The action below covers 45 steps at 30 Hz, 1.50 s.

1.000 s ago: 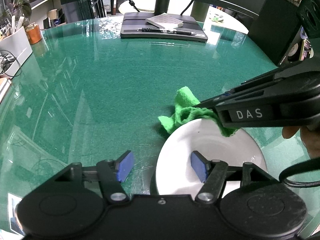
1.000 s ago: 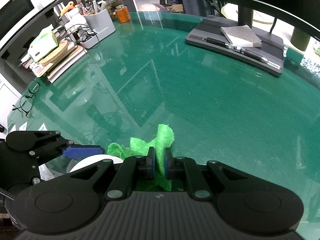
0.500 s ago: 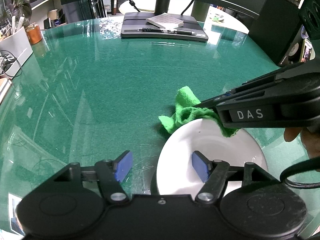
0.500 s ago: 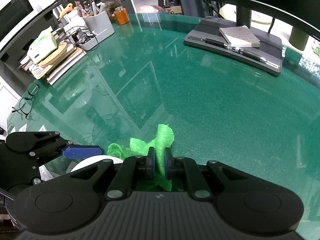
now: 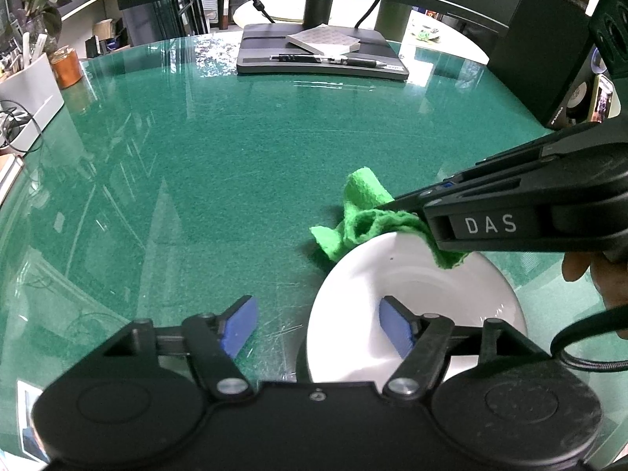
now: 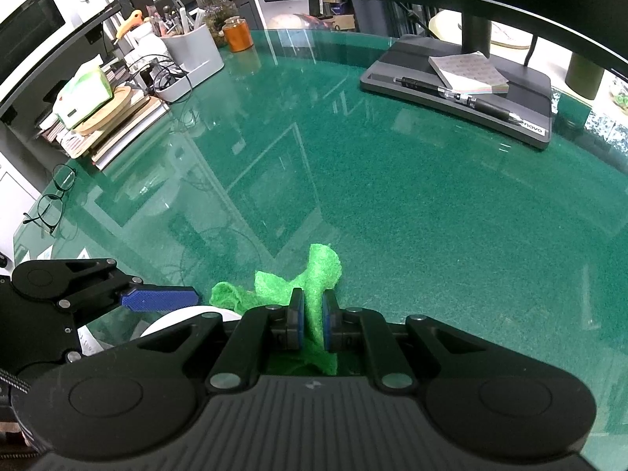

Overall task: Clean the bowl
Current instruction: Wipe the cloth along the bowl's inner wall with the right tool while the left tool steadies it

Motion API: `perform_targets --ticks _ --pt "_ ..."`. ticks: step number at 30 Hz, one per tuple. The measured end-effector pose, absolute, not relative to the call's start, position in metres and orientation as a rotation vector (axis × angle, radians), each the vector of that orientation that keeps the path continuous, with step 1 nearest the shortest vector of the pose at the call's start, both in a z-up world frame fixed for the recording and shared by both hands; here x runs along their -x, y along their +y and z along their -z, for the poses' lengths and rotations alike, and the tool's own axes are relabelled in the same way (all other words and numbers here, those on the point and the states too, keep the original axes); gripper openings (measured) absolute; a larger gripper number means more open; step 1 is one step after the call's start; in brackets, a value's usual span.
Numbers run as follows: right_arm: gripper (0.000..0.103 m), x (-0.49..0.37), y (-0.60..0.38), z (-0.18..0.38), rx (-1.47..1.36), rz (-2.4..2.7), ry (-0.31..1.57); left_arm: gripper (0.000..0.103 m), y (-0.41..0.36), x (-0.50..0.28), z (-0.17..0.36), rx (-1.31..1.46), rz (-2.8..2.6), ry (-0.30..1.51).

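1. White bowl sits on the green glass desk, near its front edge; inside looks bare apart from one tiny dark speck near the far wall.
2. Green cloth drapes over the bowl's far rim, part hanging into the bowl, part lying on the desk beyond it.
3. Right tongs pressed together on the cloth, pinching a fold that sticks up between the pads; seen from the left wrist view the same tongs reach in from the right over the bowl's rim.
4. Left tongs spread and have just been opening wider; they straddle the bowl's near-left rim, one blue pad inside the bowl, the other outside above the desk, neither pressing on it.
5. Grey organiser at the desk's far left corner holds pens and tools; orange-brown jar just beside it, contents hidden.
6. Dark tray at the far side carries a notepad and a pen.
7. Glasses lie on the desk's left edge, near a pile of books and a tissue pack.
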State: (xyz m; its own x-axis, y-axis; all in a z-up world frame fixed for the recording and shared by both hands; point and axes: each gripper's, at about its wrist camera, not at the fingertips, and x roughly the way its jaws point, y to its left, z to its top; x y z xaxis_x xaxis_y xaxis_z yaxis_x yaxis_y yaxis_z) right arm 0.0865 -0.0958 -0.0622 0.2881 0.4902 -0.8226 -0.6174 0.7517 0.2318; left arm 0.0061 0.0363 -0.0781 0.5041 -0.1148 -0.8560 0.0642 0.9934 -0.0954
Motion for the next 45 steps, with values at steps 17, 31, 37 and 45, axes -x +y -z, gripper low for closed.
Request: perform_targets --ticks 17,31,37,45 --pt "0.011 -0.085 -0.090 0.061 0.152 -0.741 1.037 0.071 0.036 -0.006 0.078 0.051 0.105 1.038" --pt "0.011 -0.083 -0.087 0.061 0.153 -0.746 1.036 0.074 0.036 -0.005 0.078 0.047 0.106 1.041" --pt "0.011 -0.083 -0.092 0.061 0.155 -0.728 1.041 0.075 0.036 -0.005 0.077 0.045 0.106 1.041" --pt "0.011 -0.082 -0.086 0.061 0.154 -0.742 1.034 0.076 0.035 -0.004 0.079 0.045 0.105 1.042"
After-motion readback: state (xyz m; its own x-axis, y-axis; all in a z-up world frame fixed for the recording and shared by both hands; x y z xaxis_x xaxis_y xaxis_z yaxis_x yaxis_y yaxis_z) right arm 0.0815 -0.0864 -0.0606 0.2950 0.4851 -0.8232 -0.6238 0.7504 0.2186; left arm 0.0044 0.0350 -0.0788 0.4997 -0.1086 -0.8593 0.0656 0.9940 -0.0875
